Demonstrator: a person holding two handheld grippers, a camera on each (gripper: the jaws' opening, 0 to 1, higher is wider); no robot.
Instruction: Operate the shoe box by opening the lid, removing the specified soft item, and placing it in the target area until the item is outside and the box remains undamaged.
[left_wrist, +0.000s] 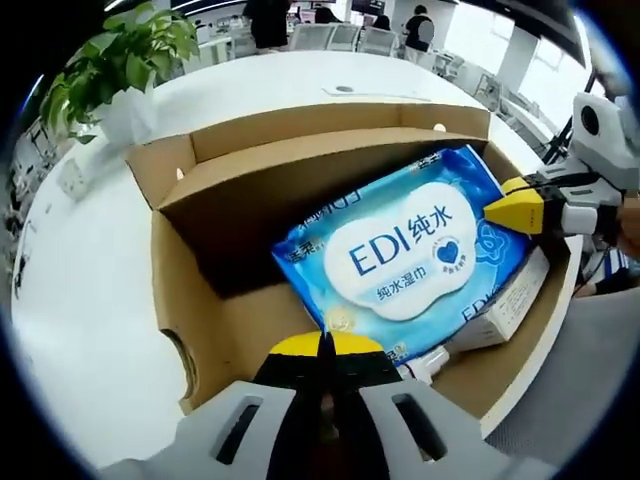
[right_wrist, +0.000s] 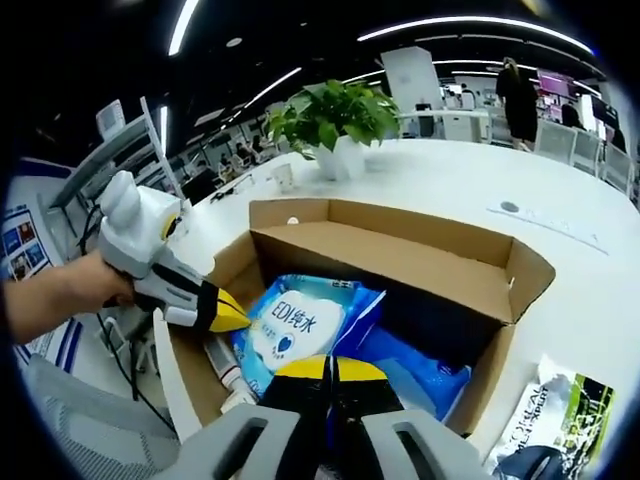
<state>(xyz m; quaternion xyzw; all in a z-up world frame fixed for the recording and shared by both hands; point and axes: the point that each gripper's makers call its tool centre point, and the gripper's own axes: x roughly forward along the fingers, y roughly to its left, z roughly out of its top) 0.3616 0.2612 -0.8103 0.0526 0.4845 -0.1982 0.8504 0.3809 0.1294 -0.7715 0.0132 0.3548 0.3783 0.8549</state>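
Note:
An open brown cardboard shoe box (left_wrist: 200, 200) stands on a white table, its lid flaps folded out. A blue pack of wet wipes (left_wrist: 405, 250) with a white "EDI" label lies tilted across the box's inside. My left gripper (left_wrist: 325, 345) is shut on the pack's near edge. My right gripper (left_wrist: 520, 208) comes in from the right, its yellow tips shut on the pack's far corner. In the right gripper view the pack (right_wrist: 298, 325) sits in the box (right_wrist: 400, 255) between my right gripper (right_wrist: 330, 368) and the hand-held left gripper (right_wrist: 228, 315).
Under the pack lie a white carton (left_wrist: 505, 305) and a small tube (right_wrist: 225, 378). A potted plant (right_wrist: 330, 115) stands behind the box on the table (left_wrist: 90, 290). A printed packet (right_wrist: 560, 410) lies beside the box. Office chairs and people are far behind.

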